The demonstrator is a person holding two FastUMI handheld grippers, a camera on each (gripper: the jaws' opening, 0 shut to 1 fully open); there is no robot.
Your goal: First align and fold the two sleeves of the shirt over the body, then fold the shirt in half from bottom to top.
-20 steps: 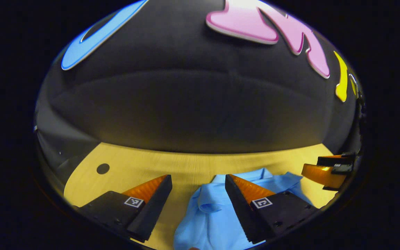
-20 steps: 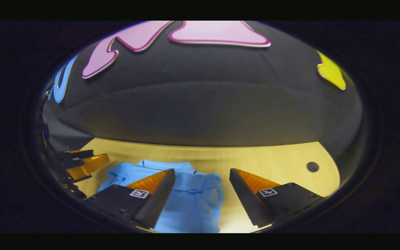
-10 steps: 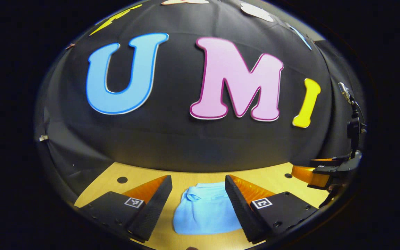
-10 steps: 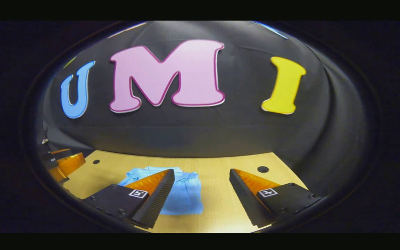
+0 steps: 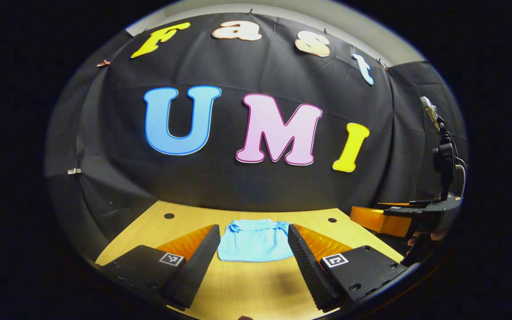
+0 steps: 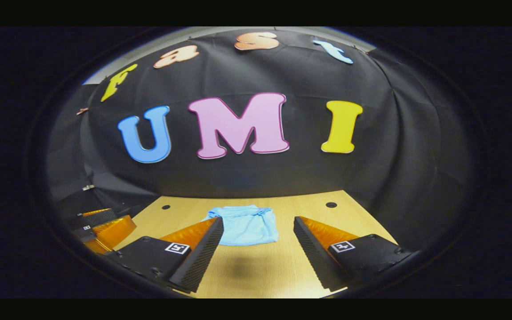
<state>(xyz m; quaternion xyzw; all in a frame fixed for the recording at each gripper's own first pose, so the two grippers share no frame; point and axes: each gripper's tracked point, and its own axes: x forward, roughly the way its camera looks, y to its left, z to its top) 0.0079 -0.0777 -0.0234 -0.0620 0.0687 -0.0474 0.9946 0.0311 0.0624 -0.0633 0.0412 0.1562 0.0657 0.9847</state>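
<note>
Blue shirt [image 5: 256,240] lies folded, seemingly flat.

One folded shirt [image 5: 256,241] lies on one table [image 5: 247,289]. Two grippers [image 5: 252,266] [image 6: 258,255] hang near the table, and two round holes [image 5: 169,216] [image 5: 332,220] sit behind the shirt.

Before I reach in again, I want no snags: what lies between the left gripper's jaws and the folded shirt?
Only bare wooden table. In the left gripper view, the left gripper is open, with the blue shirt lying folded beyond it.
</note>
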